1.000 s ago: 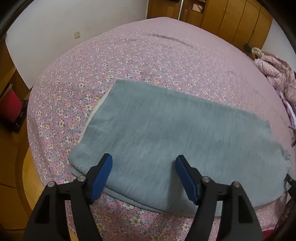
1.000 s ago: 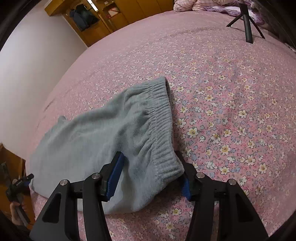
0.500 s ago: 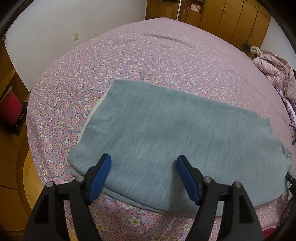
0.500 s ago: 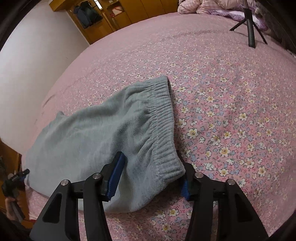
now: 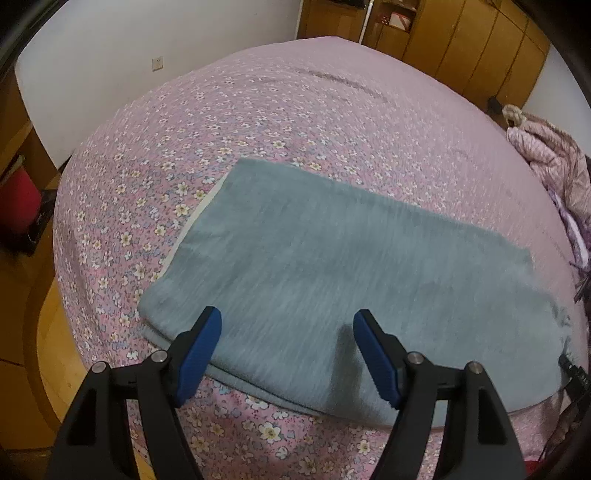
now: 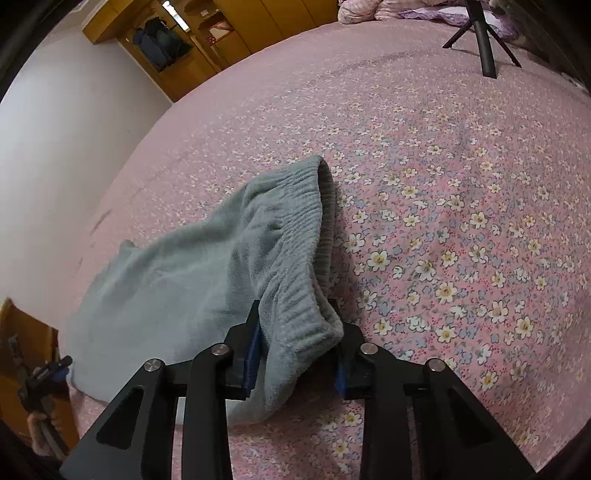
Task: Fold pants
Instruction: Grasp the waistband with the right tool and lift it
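Grey-green pants lie folded lengthwise across a pink flowered bed. My left gripper hovers open over the near edge of the leg end, with nothing between its blue pads. In the right wrist view the pants stretch away to the left. Their ribbed waistband is raised at the near corner, where my right gripper is shut on it. The bunched cloth hides the pads' inner faces.
The bed's rounded edge drops to a wooden floor at the left. A pink jacket lies at the far right, and a black tripod stands on the bed. Wooden wardrobes line the back wall.
The right gripper's jaws have come together on the waistband corner, which now stands lifted and bunched. The left gripper has stayed open and hardly moved.
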{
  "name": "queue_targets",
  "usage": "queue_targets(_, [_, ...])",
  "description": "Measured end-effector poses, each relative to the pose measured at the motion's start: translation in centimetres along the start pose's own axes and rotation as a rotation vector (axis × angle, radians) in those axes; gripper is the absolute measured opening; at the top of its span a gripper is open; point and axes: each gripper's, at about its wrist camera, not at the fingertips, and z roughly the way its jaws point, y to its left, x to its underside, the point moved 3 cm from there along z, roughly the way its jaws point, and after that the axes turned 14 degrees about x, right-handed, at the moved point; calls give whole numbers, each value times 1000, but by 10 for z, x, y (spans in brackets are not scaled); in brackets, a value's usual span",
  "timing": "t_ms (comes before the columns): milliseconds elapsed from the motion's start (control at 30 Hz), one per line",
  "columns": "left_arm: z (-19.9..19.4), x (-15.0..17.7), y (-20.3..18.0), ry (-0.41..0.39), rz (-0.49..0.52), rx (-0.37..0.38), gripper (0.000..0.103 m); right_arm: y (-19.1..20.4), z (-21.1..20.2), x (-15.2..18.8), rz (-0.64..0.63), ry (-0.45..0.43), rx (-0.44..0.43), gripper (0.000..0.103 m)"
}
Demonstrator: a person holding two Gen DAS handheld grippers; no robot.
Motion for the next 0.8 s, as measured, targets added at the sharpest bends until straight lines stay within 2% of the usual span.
queue_targets(167, [-5,1,3,-1,-12,4,77,-1,-17,-1,1,-24,-6,30])
queue_targets(400, [-15,1,8,-8,-21,11,77,16,-48,-7,-73,-95,3,29])
queue_targets(800, [-31,-1,11,-37,-33,14,77,78,-81,-6,-256,-192,-21,29])
